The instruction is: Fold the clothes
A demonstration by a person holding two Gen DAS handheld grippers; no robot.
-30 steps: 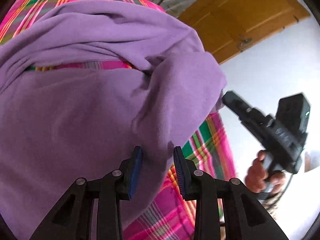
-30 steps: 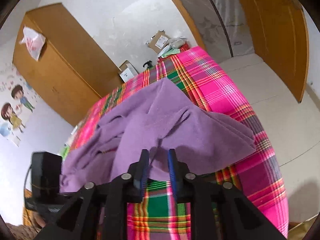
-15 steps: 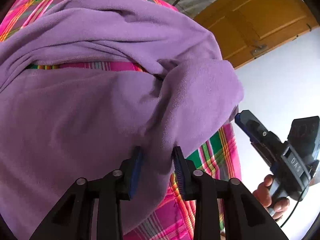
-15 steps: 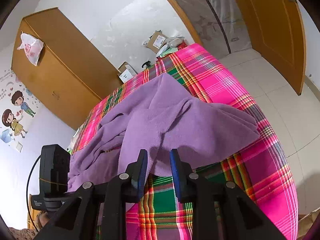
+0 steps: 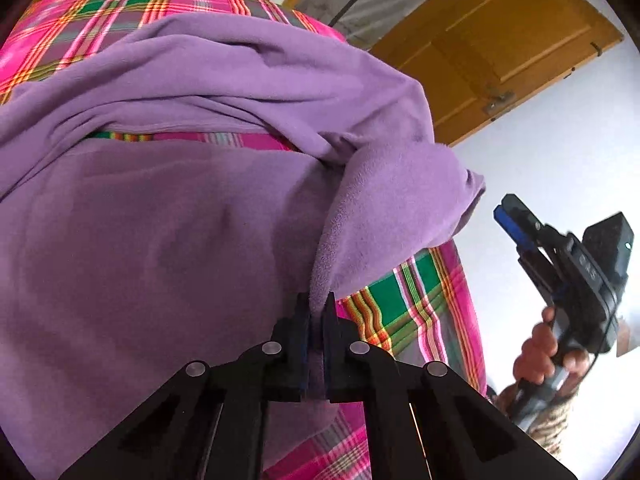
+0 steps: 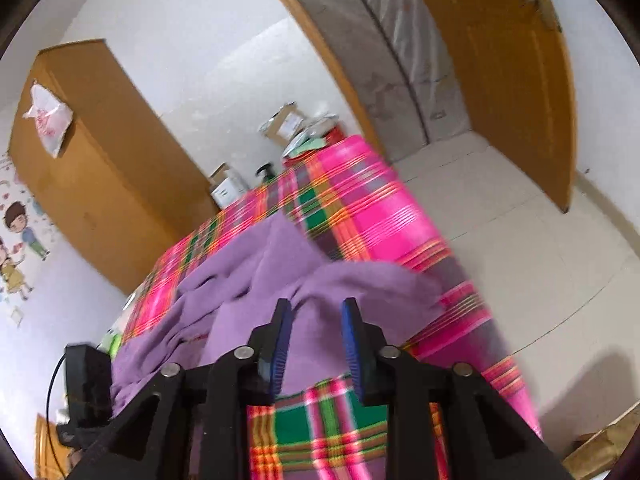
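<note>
- My left gripper [image 5: 315,312] has its jaws pressed together on a fold of the purple fleece garment [image 5: 168,240]; a ridge of cloth rises from between the pads.
- My right gripper [image 6: 316,320] is spread wide, with nothing between its blue pads; in the left wrist view it sits off the garment's right edge, in the air, held by a hand [image 5: 544,348].
- The garment lies rumpled across the plaid bedspread [image 6: 360,216], covering most of its near half. A strip of plaid shows through a gap between two folds of the garment.
- From the right wrist view, a bunched corner of the garment lies just beyond my open jaws, and bare plaid shows right under them.
- Beyond the garment, at the far end of the bedspread, cardboard boxes [image 6: 286,122] and packets sit in a pile; I cannot tell what the boxes hold.
- A white box [image 6: 228,186] and a dark pump bottle [image 6: 265,172] stand beside that far end.
- A wooden wardrobe [image 6: 100,176] stands left of the garment, with a plastic bag [image 6: 46,122] hanging on it.
- A wooden door [image 6: 516,68] stands open to the right of the garment.
</note>
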